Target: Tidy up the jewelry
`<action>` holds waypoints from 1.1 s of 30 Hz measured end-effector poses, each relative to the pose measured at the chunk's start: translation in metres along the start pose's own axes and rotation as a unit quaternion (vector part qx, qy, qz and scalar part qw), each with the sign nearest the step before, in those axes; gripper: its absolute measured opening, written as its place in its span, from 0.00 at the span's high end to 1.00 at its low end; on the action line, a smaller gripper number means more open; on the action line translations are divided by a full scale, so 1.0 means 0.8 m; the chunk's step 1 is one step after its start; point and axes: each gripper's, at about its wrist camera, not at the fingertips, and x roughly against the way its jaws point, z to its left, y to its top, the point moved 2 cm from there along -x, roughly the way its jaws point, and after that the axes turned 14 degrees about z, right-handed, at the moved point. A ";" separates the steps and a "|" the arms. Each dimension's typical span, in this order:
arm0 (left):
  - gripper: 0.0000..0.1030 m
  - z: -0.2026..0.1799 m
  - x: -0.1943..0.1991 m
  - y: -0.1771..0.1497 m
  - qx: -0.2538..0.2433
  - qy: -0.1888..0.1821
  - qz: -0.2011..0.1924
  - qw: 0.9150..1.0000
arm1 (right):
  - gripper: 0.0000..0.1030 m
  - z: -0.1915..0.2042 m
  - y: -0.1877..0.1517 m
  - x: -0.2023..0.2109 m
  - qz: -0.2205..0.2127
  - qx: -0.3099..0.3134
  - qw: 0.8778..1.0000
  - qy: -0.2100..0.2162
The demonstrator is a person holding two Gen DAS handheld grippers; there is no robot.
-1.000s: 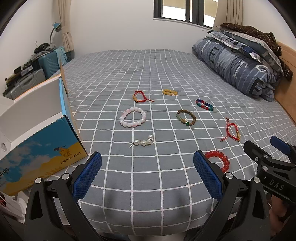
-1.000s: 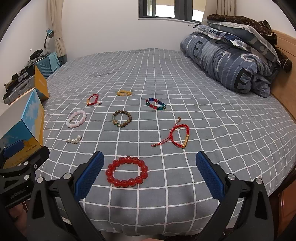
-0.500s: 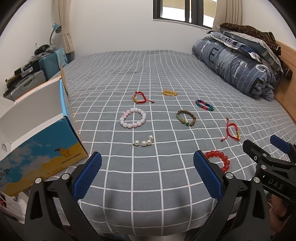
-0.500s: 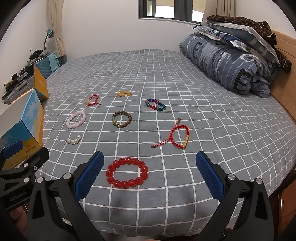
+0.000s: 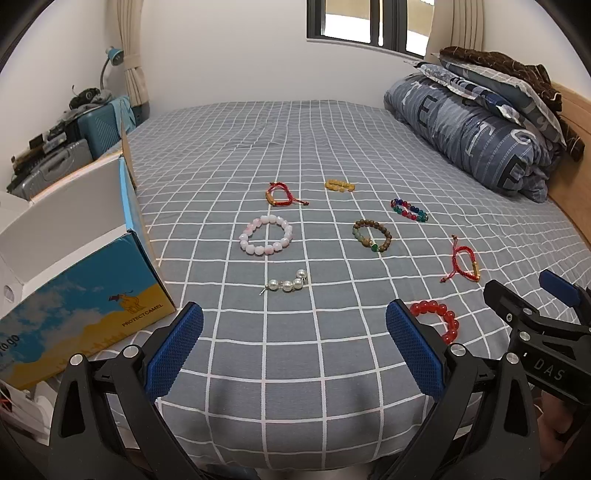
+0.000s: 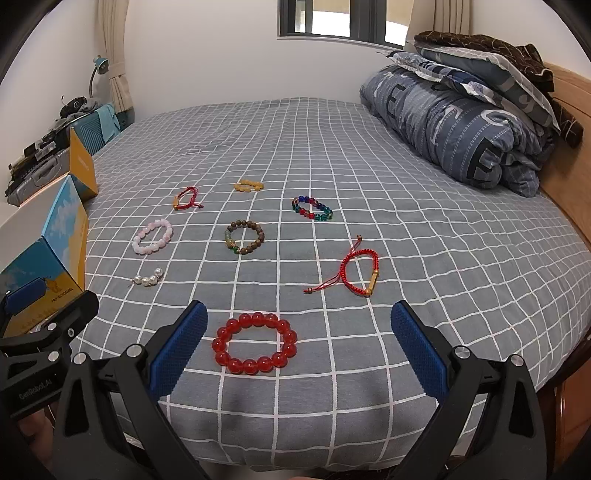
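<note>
Almost nothing has shifted since before: the right gripper (image 6: 297,345), jaws wide and empty like the left gripper (image 5: 293,349), hovers nearest the red glass-bead bracelet (image 6: 254,343) lying flat just ahead on the grey checked bedsheet (image 6: 406,229).

left gripper (image 5: 295,350) fingers spread, empty | 8 bracelets on bed (image 5: 332,147) | box (image 5: 74,288) left

A home bedroom: checked bed (image 5: 295,140), folded duvet (image 6: 454,122), curtained window (image 5: 369,22).
</note>
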 end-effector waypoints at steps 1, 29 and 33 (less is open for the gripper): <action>0.05 -0.001 0.000 0.000 0.000 0.000 0.000 1.000 | 0.07 0.000 0.000 0.000 0.000 0.000 1.000 0.000; 0.05 -0.007 0.002 -0.004 -0.008 0.002 -0.005 1.000 | 0.07 0.003 -0.001 0.002 -0.005 0.007 1.000 -0.002; 0.05 -0.008 0.002 -0.004 -0.008 0.001 -0.004 1.000 | 0.07 0.003 -0.001 0.002 -0.005 0.007 1.000 -0.003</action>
